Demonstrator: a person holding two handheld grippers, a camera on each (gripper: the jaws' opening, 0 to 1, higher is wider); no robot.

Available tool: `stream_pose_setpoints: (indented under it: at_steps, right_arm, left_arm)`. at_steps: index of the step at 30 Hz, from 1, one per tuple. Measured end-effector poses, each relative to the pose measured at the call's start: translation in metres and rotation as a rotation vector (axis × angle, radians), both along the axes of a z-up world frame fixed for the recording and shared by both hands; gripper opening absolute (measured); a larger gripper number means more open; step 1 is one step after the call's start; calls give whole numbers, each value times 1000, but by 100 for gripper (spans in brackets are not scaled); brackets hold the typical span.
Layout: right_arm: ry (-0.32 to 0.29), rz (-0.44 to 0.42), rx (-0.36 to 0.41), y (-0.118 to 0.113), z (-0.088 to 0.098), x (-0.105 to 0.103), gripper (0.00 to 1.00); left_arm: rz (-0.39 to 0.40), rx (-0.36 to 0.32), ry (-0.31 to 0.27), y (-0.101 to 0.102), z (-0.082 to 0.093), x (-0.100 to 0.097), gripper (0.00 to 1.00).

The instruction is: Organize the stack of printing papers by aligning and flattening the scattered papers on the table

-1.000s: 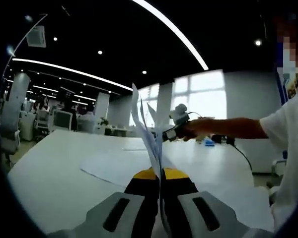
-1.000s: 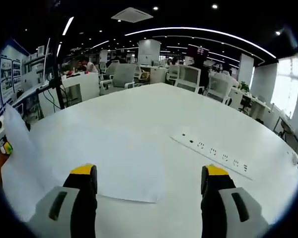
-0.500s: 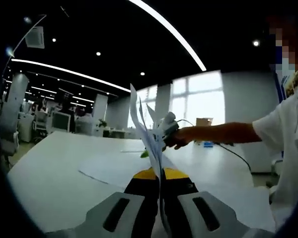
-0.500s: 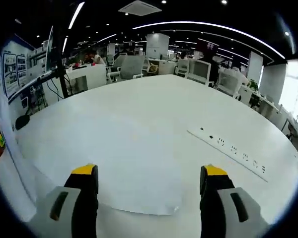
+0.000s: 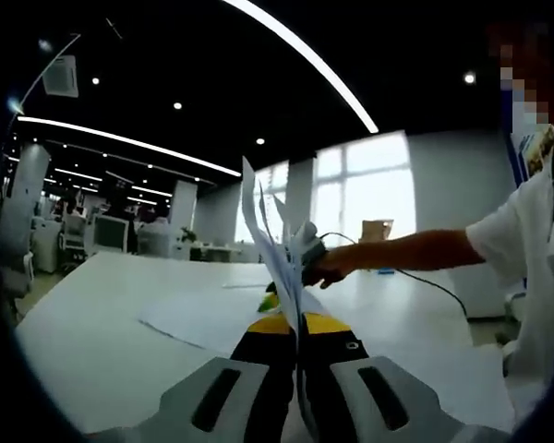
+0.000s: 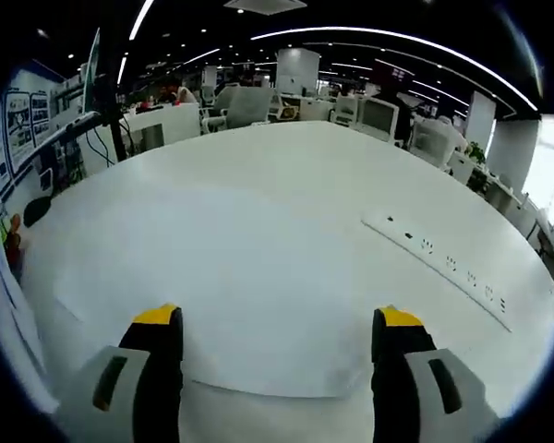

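Observation:
My left gripper [image 5: 298, 325] is shut on a few white sheets [image 5: 270, 242] that stand up edge-on from between its yellow-tipped jaws. More paper [image 5: 208, 312] lies flat on the white table [image 5: 83, 318] beyond. A person's hand [image 5: 332, 266] reaches in from the right, close behind the held sheets. My right gripper [image 6: 277, 321] is open, low over a large flat sheet [image 6: 240, 314] on the table [image 6: 286, 175], with nothing between its fingers. At the left edge of the right gripper view, the raised sheets [image 6: 7, 286] curve upward.
A white power strip [image 6: 443, 268] lies on the table to the right of the flat sheet. Office chairs and desks [image 6: 249, 103] stand past the far edge. The person's arm [image 5: 425, 249] and white shirt [image 5: 540, 277] occupy the right of the left gripper view.
The right gripper has moved forward and lower over the flat sheet. In the left gripper view the hand has drawn leftward, closer to the held sheets. The left gripper keeps its grip.

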State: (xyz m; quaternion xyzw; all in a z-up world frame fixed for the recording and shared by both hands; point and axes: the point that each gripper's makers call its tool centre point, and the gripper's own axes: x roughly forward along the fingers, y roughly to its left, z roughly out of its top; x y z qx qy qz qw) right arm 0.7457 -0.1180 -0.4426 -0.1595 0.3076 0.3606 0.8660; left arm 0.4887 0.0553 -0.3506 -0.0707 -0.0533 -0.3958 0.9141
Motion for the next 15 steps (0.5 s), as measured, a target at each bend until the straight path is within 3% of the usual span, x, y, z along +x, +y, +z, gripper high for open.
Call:
stream_pose_setpoints:
  at_steps: [7, 15]
  right_arm:
    - [39, -26, 66, 2, -2, 1, 77]
    - [28, -27, 59, 0, 2, 0, 69]
  left_arm:
    - [-11, 7, 0, -2, -1, -1, 6]
    - [-10, 8, -2, -2, -1, 0, 6]
